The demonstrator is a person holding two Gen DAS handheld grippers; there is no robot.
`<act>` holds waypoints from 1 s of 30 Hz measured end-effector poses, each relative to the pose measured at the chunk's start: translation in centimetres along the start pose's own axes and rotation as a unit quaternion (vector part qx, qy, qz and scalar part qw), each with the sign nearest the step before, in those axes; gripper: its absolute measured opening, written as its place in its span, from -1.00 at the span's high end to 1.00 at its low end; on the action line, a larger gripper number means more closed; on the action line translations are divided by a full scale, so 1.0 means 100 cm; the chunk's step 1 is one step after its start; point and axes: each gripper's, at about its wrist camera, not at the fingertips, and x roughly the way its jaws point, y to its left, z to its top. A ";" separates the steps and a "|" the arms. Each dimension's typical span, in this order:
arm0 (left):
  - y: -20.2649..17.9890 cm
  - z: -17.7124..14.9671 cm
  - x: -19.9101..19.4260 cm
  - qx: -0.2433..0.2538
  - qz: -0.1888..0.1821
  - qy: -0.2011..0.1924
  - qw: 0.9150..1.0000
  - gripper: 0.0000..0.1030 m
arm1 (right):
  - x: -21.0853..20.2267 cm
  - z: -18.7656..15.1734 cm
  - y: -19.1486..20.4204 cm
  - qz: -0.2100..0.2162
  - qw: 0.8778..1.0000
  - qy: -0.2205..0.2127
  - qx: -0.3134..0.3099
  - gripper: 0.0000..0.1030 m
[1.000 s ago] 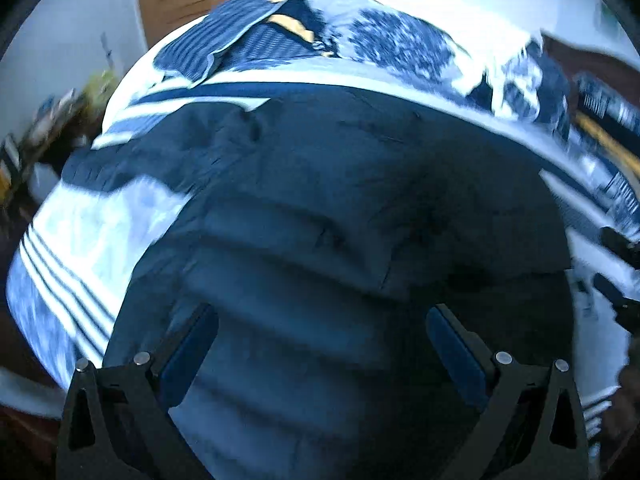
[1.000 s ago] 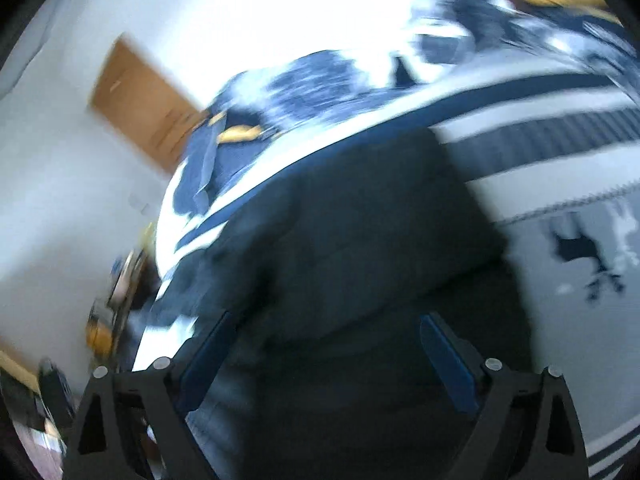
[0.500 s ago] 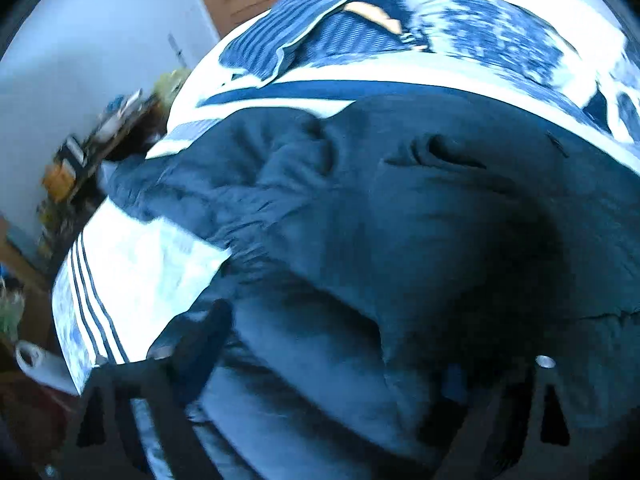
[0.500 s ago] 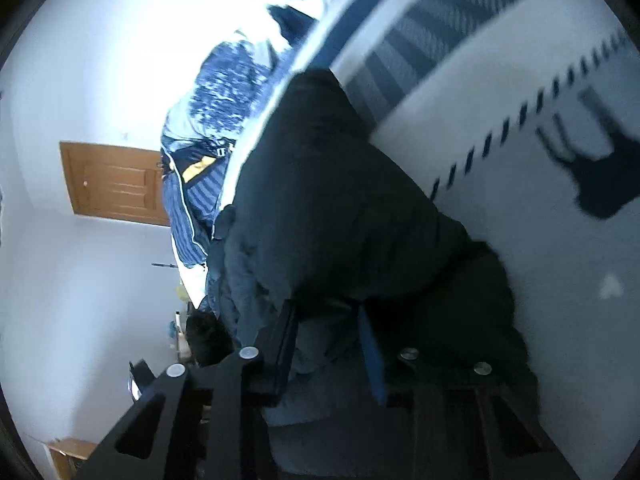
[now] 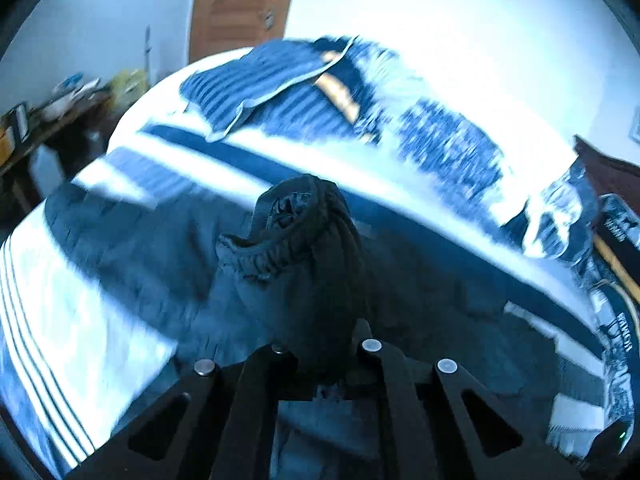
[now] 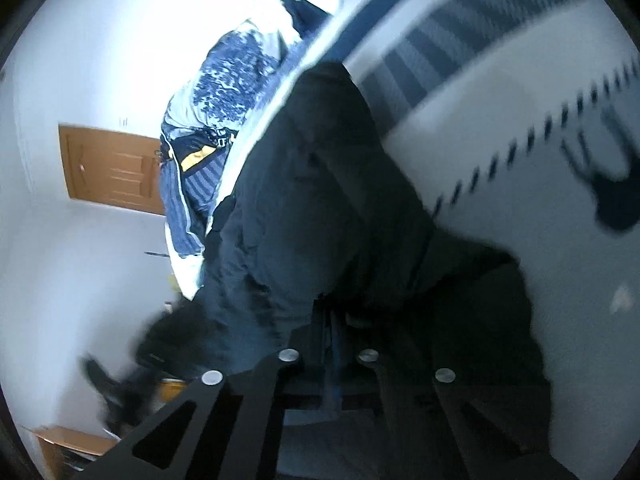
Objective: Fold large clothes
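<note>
Both tools, spread a second ago, now pinch bunched dark jacket [image 5: 304, 264]: left tool [image 5: 320, 356], right tool [image 6: 328, 356].

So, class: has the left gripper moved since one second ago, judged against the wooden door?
Yes. The left gripper, then open over the flat jacket, has shut on the dark jacket and tilted upward; the wooden door now shows larger.

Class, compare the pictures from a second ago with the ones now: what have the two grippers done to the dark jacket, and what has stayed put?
Both grippers went from open jaws above the dark jacket to shut on it. The left gripper now holds a bunched cuff-like end raised off the bed; the right gripper pinches a fold. The patterned bedspread, striped garment and wooden door stayed put.
</note>
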 end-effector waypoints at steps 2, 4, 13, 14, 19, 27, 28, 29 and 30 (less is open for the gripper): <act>-0.006 0.018 -0.001 0.004 -0.033 -0.008 0.999 0.89 | 0.003 -0.001 0.007 -0.004 1.000 -0.006 -0.011 0.98; -0.005 0.026 0.010 0.005 -0.063 -0.018 0.998 0.85 | 0.004 -0.003 0.012 -0.016 1.000 -0.011 -0.023 0.98; 0.060 -0.040 0.136 -0.108 0.001 0.161 0.981 0.53 | 0.028 0.006 -0.014 -0.013 0.998 0.040 0.043 0.92; 0.057 -0.044 0.130 -0.093 0.012 0.149 0.984 0.42 | 0.030 0.008 -0.017 -0.016 0.997 0.050 0.047 0.90; 0.045 -0.027 0.128 -0.033 0.056 0.122 0.990 0.31 | 0.017 0.015 -0.005 -0.025 0.999 0.033 0.013 0.55; 0.077 -0.010 0.095 -0.019 0.126 0.066 0.990 -0.33 | -0.054 0.034 -0.003 -0.046 0.993 -0.099 -0.043 -0.59; 0.074 -0.017 0.083 -0.007 0.107 0.055 0.993 -0.36 | -0.050 0.039 -0.012 -0.044 0.995 -0.085 -0.025 -0.59; 0.070 -0.026 0.072 0.014 0.098 0.053 0.994 -0.41 | -0.041 0.042 -0.017 -0.032 0.997 -0.068 -0.006 -0.59; 0.066 -0.034 0.064 0.032 0.103 0.054 0.993 -0.44 | -0.031 0.044 -0.025 -0.017 0.999 -0.048 0.018 -0.59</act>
